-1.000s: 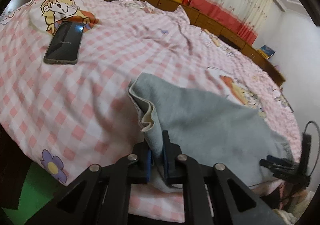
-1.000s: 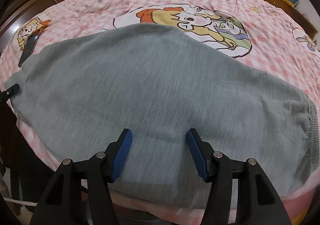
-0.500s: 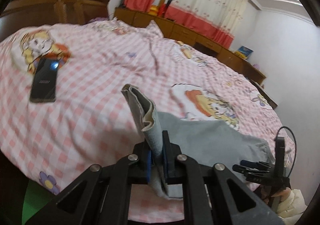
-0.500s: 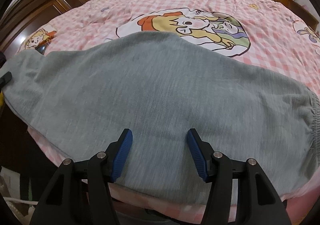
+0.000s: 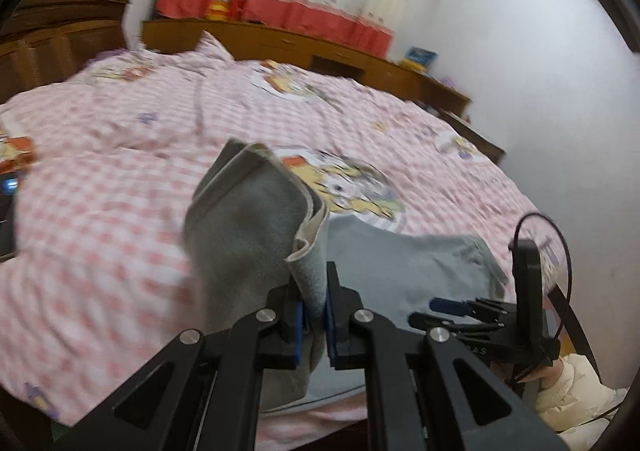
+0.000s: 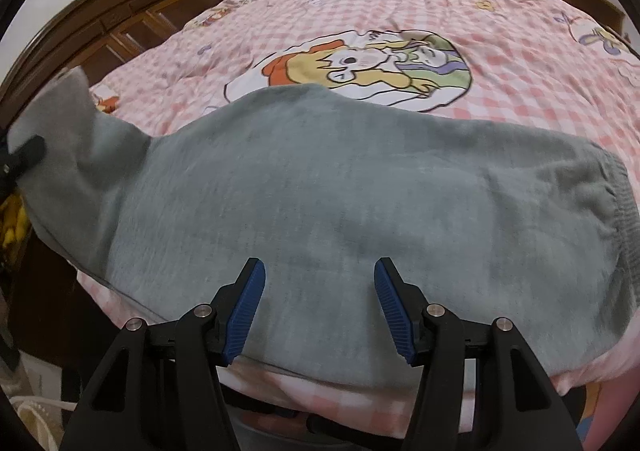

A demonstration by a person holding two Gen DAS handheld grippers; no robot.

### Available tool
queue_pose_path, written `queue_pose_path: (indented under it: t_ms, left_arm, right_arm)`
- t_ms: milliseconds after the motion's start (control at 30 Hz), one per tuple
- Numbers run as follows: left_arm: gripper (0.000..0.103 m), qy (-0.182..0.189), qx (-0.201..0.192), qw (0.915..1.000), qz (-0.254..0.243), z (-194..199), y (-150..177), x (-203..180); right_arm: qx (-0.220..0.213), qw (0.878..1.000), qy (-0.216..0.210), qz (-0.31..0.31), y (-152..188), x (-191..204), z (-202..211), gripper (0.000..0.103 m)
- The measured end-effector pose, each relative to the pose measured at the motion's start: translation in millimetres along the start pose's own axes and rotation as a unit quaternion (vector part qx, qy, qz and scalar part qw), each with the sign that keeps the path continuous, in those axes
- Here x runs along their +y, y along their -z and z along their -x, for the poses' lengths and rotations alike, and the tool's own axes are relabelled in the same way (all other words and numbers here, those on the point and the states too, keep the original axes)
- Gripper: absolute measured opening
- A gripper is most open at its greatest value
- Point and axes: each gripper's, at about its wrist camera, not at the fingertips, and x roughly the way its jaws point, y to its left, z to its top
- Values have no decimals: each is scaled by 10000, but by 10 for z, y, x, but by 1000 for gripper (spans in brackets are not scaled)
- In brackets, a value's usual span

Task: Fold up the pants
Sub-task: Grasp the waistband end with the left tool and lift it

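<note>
**Grey pants on checked bed cover, one end lifted**

Pants (image 6: 352,191): grey, soft knit, lying lengthwise across the near edge of the bed cover (image 6: 520,63), just in front of its round cartoon print (image 6: 360,67). The elastic waistband end lies flat toward the right of the print; the opposite end is raised off the cover, to the left of the print.

Left gripper (image 5: 314,315): jaws closed tight on the raised hem of the pants, the cloth pinched between the blue pads, with its pale inner lining showing at the folded edge.

Right gripper (image 6: 320,303): jaws apart, holding nothing, poised above the middle of the pants on the near side of the print. Whether the pads touch the cloth cannot be told.

Bed cover: pink and white check, rumpled beyond the print.
</note>
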Motion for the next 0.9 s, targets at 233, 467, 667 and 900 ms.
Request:
queue_pose_path:
  t_ms: [233,467,667,900]
  left_arm:
    - [8,385,777,9960,-212,-696,202,-368]
    - [16,544,1507,9870,-89,-1167,492,-397]
    - [40,649,1270,9893,-295,-909,462,-411]
    - [40,16,859,9962,-155,-722,271,15]
  right_arm:
    - [-113,9996,4,-273,49,-208,97,59]
    - [-65,9989,8,-464,101,-340,79,59]
    - [-72,9991,7,-428,87,-330,92,59]
    - [-182,9993,-300,-101,-81,-42,143,59]
